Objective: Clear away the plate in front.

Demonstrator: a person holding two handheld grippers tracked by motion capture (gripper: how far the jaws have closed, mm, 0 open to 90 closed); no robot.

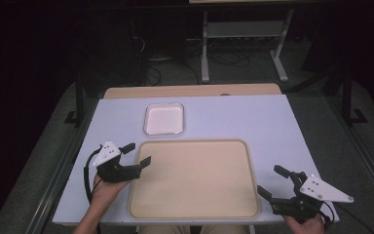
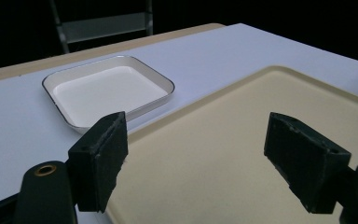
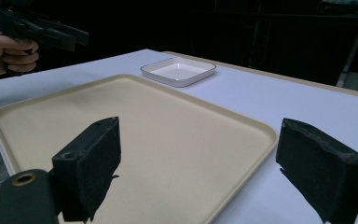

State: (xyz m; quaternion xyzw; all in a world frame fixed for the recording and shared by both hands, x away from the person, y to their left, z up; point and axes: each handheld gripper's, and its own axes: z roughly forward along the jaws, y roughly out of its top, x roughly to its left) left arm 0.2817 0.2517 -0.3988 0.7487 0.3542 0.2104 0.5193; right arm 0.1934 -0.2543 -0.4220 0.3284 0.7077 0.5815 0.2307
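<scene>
Left gripper [image 1: 136, 154] hangs over the tray's [image 1: 195, 209] near-left corner, jaws wide, nothing btwn them; in the left gripper view [image 2: 193, 154] one jaw sits over the tray rim, the other over the tray's bare floor. Right gripper [image 1: 273, 181] is at the tray's right edge near the front, jaws wide too, holding nothing; right gripper view [image 3: 196, 163] has the left jaw over the tray and the right jaw past the rim over the table [image 3: 307, 112]. Tray is beige, w/ rounded corners, flat on the pale table [image 1: 263, 117] at front centre. White dish [image 1: 164, 119] w/ a thin dark rim lies just beyond the tray's far-left corner, close to it but not touching; seen also in the left gripper view [image 2: 107, 88] and farther off in the right gripper view [image 3: 178, 71]. Dish is square-ish, shallow. Left hand [image 1: 104, 191] grips its tool from below; right hand [image 1: 304, 225] is at the table's front edge. Left gripper also shows top-left in the right gripper view [image 3: 51, 32], fingers [image 3: 14, 53] wrapped round it. The two grippers are well apart, one at each side of the tray
</scene>
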